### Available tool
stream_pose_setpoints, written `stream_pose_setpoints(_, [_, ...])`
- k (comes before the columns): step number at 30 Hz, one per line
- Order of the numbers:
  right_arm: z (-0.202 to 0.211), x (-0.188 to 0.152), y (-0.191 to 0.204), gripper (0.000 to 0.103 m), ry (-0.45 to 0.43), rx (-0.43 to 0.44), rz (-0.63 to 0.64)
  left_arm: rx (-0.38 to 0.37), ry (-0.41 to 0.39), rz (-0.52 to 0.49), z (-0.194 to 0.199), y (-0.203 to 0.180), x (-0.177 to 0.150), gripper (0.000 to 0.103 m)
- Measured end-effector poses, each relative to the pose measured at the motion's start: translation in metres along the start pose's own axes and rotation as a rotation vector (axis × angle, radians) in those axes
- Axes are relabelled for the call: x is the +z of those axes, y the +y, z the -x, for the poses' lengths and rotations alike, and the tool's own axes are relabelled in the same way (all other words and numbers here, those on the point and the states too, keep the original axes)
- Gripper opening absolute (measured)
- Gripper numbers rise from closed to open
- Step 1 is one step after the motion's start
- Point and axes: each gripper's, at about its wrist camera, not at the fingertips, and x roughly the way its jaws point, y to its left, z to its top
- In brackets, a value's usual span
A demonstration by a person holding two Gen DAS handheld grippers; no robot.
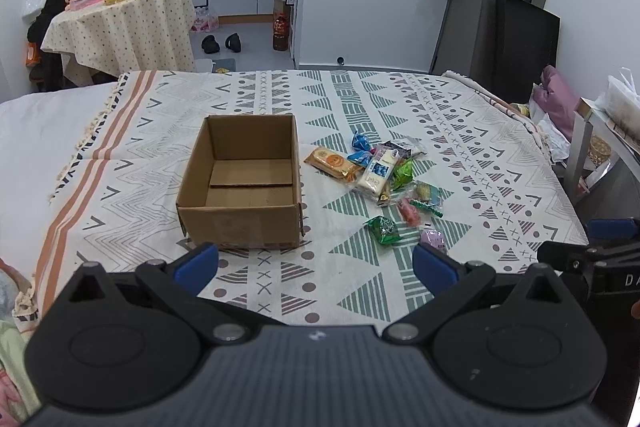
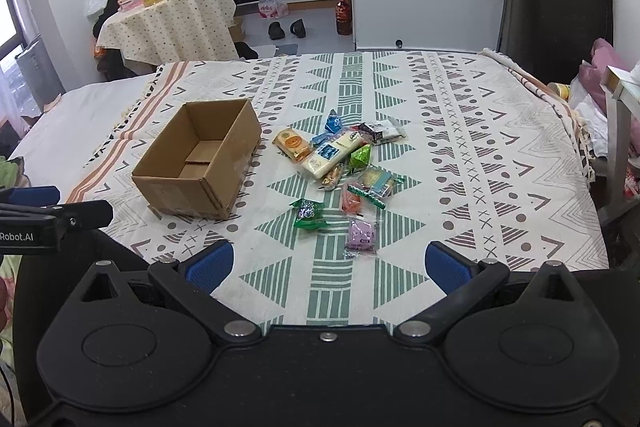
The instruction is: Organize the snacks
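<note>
Snacks (image 2: 344, 163) lie scattered beside the cardboard box (image 2: 198, 163), ahead of both grippers, left (image 1: 316, 267) and right (image 2: 328, 265), each spread wide and empty.

Brown box (image 1: 240, 187) — green-patterned cloth (image 1: 360, 99).

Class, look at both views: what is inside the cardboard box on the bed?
The cardboard box holds no snacks; only its bare floor with a loose flap shows. Its near wall hides the front strip of floor in both views.
</note>
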Motion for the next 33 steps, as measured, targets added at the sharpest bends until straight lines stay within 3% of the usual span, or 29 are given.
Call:
stream_pose_setpoints(23, [-0.045, 0.029, -0.040, 0.103, 0.037, -0.009, -0.038, -0.015, 0.058, 0.015, -0.063, -0.019, 0.022, 0.102])
stream_pose_setpoints(33, [-0.082, 0.041, -0.069, 0.087, 0.106, 0.039, -0.106, -0.044, 0.069, -0.019, -0.098, -0.041, 0.035, 0.097])
